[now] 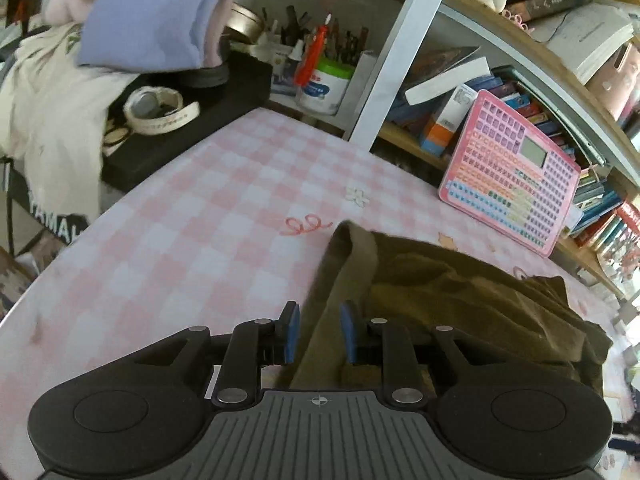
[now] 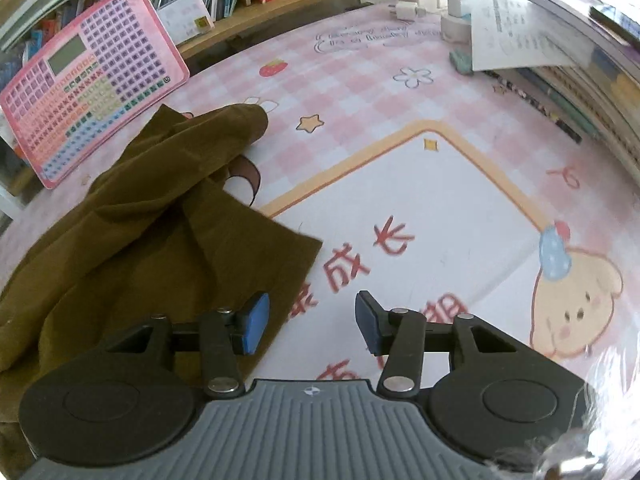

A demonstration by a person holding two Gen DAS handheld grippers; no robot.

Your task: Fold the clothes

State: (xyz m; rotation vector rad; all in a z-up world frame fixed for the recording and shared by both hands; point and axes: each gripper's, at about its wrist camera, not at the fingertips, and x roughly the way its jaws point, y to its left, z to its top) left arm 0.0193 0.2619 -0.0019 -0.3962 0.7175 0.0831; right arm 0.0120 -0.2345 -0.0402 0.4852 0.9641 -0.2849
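- Olive-brown garment [image 1: 460, 292] lies crumpled on the desk [image 1: 192, 216], which is covered by a pink-and-white checked mat with cartoon prints.
- In the left wrist view a narrow strip of the garment runs from its far corner down between the two blue pads of the left tongs [image 1: 319, 332]; the pads stand apart with a gap on either side of the cloth, so the tongs are released and not pinching it.
- The bulk of the cloth is heaped to the right of those tongs, wrinkled and partly doubled over itself.
- In the right wrist view the same garment [image 2: 152, 224] spreads over the left half of the scene, one pointed corner reaching onto the white panel of the mat.
- The right tongs [image 2: 313, 322] are spread wide; the left blue pad sits over the garment's edge, the right pad over bare mat with red printed characters, nothing gripped between them.
- A pink keyboard-style toy pad [image 2: 88, 76] leans against the bookshelf [image 1: 520, 64] at the far edge of the desk, just beyond the garment.
- A stack of books [image 2: 580, 72] and some white chargers [image 2: 452, 12] sit at the right far side of the desk.
- Left of the desk, a pile of pale and lilac clothes [image 1: 132, 16] hangs above a black case.
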